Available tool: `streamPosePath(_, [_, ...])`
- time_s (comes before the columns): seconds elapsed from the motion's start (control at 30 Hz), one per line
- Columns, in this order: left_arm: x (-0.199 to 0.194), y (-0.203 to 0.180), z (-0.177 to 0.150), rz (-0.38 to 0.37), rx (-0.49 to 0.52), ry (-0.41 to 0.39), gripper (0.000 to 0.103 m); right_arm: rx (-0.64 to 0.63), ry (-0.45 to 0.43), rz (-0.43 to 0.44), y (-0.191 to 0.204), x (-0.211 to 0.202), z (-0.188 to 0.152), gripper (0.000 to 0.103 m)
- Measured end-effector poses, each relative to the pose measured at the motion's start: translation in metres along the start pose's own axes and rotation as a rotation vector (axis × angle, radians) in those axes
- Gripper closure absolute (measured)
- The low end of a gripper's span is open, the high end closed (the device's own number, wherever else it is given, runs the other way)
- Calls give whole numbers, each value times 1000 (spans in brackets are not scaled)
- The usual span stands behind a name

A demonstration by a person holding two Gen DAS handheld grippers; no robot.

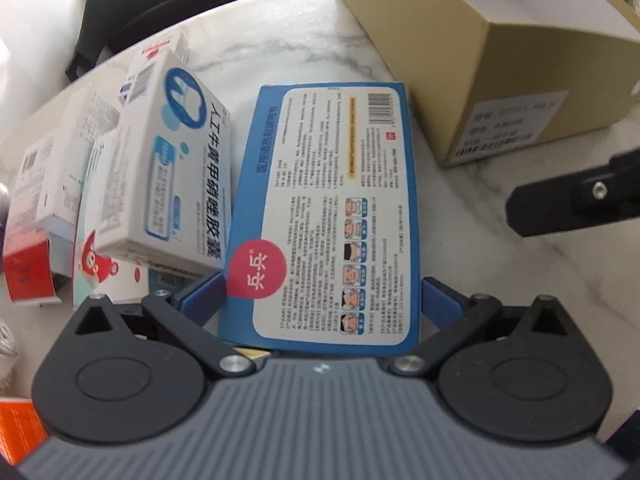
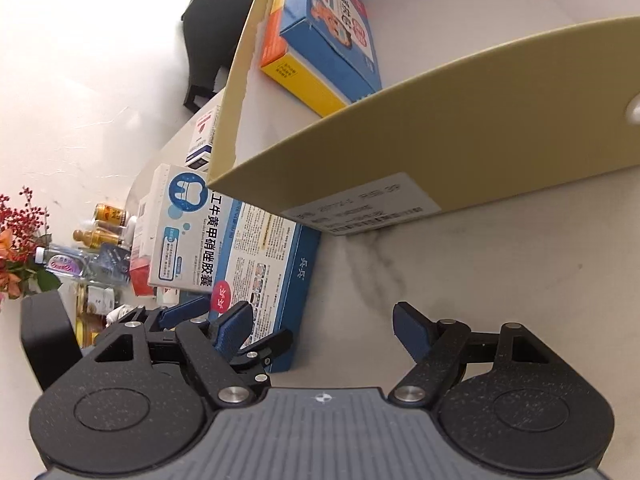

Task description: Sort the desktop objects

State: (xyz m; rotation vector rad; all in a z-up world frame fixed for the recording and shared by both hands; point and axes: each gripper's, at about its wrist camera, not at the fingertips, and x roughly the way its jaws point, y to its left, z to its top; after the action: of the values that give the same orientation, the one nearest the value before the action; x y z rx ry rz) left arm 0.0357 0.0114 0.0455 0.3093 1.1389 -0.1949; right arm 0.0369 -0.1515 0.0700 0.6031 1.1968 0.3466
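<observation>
My left gripper (image 1: 320, 296) is shut on a flat blue box (image 1: 332, 208) with white printed back and a red round logo, its blue fingers (image 1: 202, 298) pressed on both long sides, the box just over the marble table (image 1: 304, 56). The box also shows in the right wrist view (image 2: 272, 272), with the left gripper (image 2: 216, 320) on it. My right gripper (image 2: 324, 328) is open and empty, low over the table in front of the tan cardboard box (image 2: 460, 128). That box holds a blue box (image 2: 332, 28) and an orange-yellow box (image 2: 292, 68).
A white and blue medicine box (image 1: 176, 176) leans on a pile of other cartons (image 1: 60, 184) left of the held box. The tan cardboard box (image 1: 500, 60) stands at the right. Bottles (image 2: 100, 232) and red flowers (image 2: 20, 240) sit far left. A black chair (image 1: 168, 4) stands beyond the table.
</observation>
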Motion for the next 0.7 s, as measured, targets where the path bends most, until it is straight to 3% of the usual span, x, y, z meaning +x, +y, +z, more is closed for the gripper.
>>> streamPosePath(0.13, [4, -9, -4, 24, 108, -44, 0, 18, -18, -24, 5, 1, -2, 23])
streamPosePath(0.3, [0, 9, -5, -76, 54, -69, 0, 37, -38, -61, 2, -6, -11, 23])
streamPosePath(0.7, [1, -3, 0, 85, 3, 14, 0, 70, -50, -86, -13, -21, -16, 23])
